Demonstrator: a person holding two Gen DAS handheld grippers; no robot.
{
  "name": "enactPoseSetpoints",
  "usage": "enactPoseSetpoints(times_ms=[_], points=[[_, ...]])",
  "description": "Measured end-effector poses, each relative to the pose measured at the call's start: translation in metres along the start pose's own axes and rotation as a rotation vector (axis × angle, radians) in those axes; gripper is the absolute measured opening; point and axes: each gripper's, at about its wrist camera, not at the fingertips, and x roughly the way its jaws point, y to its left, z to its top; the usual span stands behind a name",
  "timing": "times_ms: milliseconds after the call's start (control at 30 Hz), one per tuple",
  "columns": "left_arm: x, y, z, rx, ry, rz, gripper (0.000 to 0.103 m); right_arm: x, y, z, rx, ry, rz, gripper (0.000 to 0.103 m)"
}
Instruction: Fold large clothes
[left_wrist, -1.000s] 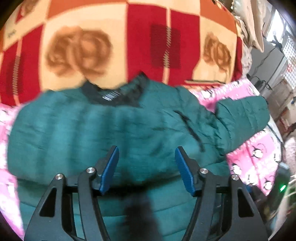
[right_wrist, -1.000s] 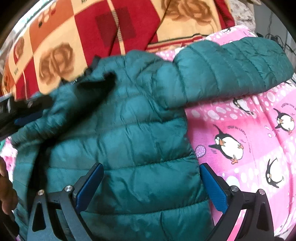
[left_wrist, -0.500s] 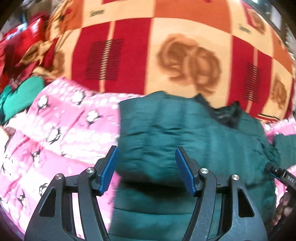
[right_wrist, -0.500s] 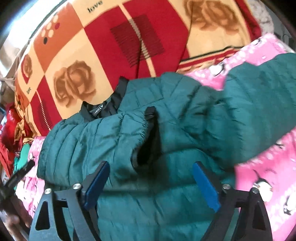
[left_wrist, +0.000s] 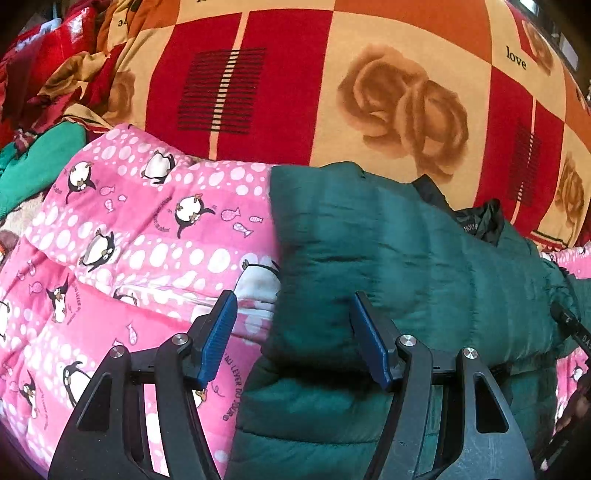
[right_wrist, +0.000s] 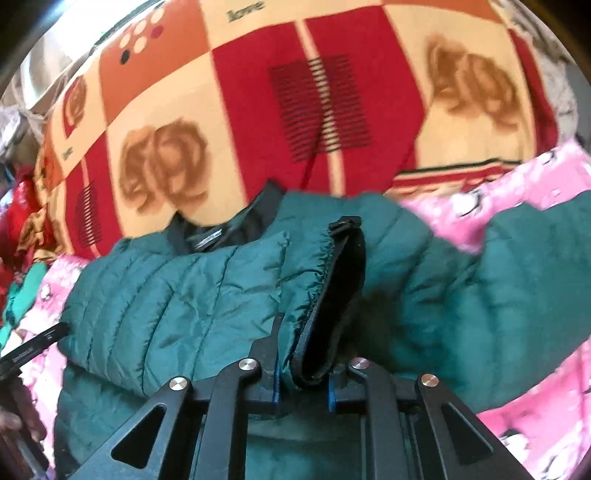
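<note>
A dark green quilted jacket (left_wrist: 406, 258) lies on the pink penguin quilt (left_wrist: 129, 258), its black collar (left_wrist: 480, 221) toward the far blanket. One sleeve is folded across the chest. In the right wrist view its black-trimmed cuff (right_wrist: 332, 280) stands up between the jaws, and my right gripper (right_wrist: 306, 354) is shut on it. The other sleeve (right_wrist: 517, 266) stretches out to the right. My left gripper (left_wrist: 293, 299) hovers open over the jacket's folded left edge, its pads apart from the fabric.
A red, orange and cream rose blanket (left_wrist: 295, 92) rises behind the jacket. A light green cloth (left_wrist: 37, 158) and crumpled red fabric lie at the far left. Pink quilt (right_wrist: 517, 192) shows to the right of the jacket.
My right gripper went from wide open over the jacket body to shut on the folded sleeve's cuff. My left gripper swung left to the jacket's left edge, still open.
</note>
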Motion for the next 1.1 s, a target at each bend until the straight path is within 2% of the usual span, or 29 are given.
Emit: enactPoseSetpoints(times_ms=[100,233,267,300,333,433,533,667,767,867,967,1100], points=[[0.005,-0.002,-0.002,0.003,0.014,0.003,0.064,0.012,-0.014,0.001,0.024,0.01,-0.053,0.016],[0.003,-0.005,0.0,0.001,0.01,-0.002,0.064,0.042,-0.023,-0.008,0.035,0.079,-0.075,0.017],[0.003,-0.005,0.001,0.003,0.005,-0.005,0.064,0.042,-0.025,-0.008,0.038,0.082,-0.075,0.027],[0.001,-0.007,0.003,0.007,-0.002,-0.008,0.064,0.04,-0.026,-0.007,0.038,0.086,-0.084,0.043],[0.001,-0.01,0.006,0.013,-0.009,-0.01,0.064,0.036,-0.027,-0.006,0.042,0.084,-0.104,0.046],[0.005,-0.015,0.013,0.011,-0.016,-0.006,0.064,0.011,-0.028,-0.005,0.058,0.026,-0.084,0.046],[0.016,-0.019,0.018,-0.019,-0.011,-0.005,0.064,-0.003,-0.014,0.0,0.017,-0.001,-0.045,0.047],[0.034,-0.027,0.02,-0.02,0.013,0.009,0.064,0.014,0.014,0.002,-0.072,0.029,0.002,0.048],[0.042,-0.03,0.018,-0.005,0.007,0.025,0.07,0.041,0.022,0.0,-0.119,0.065,-0.02,0.048],[0.045,-0.029,0.017,-0.01,-0.011,0.03,0.079,0.064,0.018,-0.006,-0.11,0.097,-0.036,0.048],[0.048,-0.024,0.015,-0.031,-0.008,0.012,0.079,0.073,0.013,-0.007,-0.105,0.09,-0.051,0.048],[0.048,-0.025,0.014,-0.029,-0.017,0.018,0.079,0.059,0.003,-0.001,-0.08,0.078,-0.091,0.048]])
